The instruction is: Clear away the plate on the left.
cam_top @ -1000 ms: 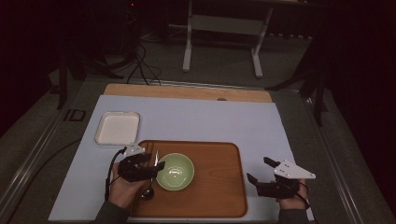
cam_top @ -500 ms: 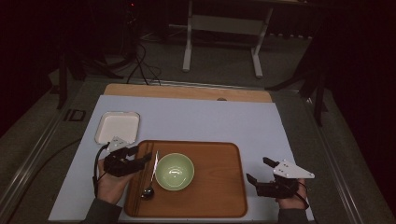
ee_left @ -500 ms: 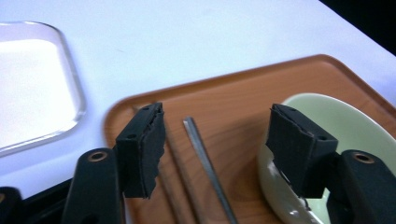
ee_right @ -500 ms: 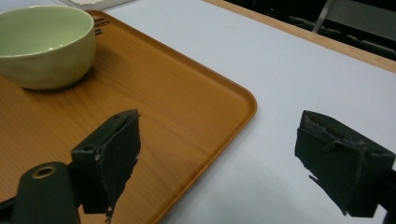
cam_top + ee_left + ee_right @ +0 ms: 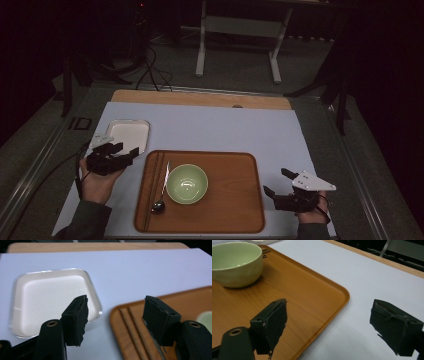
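White dish (image 5: pixel 128 136): on the mat, just left of the wooden tray (image 5: pixel 235 210), apart.
Left gripper (image 5: pixel 125 151): jaws apart, empty, above the dish's near edge.
Right gripper (image 5: pixel 274 184): jaws wide, empty, off the tray's right rim.
Green bowl (image 5: pixel 187 183): mid-tray, spoon (image 5: pixel 161 200) and chopsticks (image 5: pixel 153 186) along its left.

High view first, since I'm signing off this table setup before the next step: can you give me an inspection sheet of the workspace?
Surface: pale sheet over a wooden table top; bare where nothing stands.
Job's things: wooden tray carrying a green bowl, chopsticks and a spoon left of the bowl; white dish off the tray, at its far left corner.
Clutter: nothing seen.
Grippers: left gripper open and empty, between dish and tray; right gripper open and empty, beside the tray's right edge.
Cables: one trails from the left gripper; more lie on the floor beyond the table.
Surroundings: dark room, white frame legs behind.
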The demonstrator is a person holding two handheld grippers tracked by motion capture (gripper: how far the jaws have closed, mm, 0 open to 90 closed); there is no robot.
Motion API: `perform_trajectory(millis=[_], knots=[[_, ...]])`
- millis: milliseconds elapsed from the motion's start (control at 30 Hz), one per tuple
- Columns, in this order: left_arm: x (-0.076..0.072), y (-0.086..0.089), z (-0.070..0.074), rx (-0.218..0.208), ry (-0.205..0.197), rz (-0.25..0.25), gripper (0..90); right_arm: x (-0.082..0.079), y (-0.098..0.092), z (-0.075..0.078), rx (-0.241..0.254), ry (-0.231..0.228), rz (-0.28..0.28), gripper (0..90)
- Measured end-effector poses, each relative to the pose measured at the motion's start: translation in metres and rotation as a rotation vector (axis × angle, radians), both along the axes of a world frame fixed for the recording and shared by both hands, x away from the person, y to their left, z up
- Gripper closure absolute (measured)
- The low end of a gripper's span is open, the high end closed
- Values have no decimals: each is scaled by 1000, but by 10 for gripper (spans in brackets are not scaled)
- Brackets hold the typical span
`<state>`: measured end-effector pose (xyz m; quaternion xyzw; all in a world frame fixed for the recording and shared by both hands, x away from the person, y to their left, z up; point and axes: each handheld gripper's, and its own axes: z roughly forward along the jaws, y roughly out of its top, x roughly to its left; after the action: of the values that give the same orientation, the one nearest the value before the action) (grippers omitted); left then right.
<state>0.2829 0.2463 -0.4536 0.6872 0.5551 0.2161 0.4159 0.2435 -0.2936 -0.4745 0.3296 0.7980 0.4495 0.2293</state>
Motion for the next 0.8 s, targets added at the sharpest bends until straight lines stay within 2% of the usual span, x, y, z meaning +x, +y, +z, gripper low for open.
perform_trajectory(millis=[33,67,167,400,433,533,567,600,700,800], knots=[[5,6,3,14,-6,18,368,0,0,0,-1,0,0,138],[5,6,3,14,-6,18,367,0,0,0,-1,-1,1,138],[15,18,7,22,-15,59,368,1,0,0,-2,-1,1,138],[30,28,5,66,-10,90,367,1,0,0,-2,-1,1,138],[36,31,1,97,-8,98,366,1,0,0,-3,-1,2,138],[43,36,-5,114,6,109,367,1,0,0,-3,0,2,138],[50,40,-12,137,22,120,368,1,0,0,-3,-2,3,138],[50,40,-12,137,22,120,370,1,0,0,-3,-1,2,138],[62,49,-22,156,52,124,374,2,0,0,-2,-1,1,138],[68,55,-26,147,68,134,391,2,-1,0,-1,0,2,138]])
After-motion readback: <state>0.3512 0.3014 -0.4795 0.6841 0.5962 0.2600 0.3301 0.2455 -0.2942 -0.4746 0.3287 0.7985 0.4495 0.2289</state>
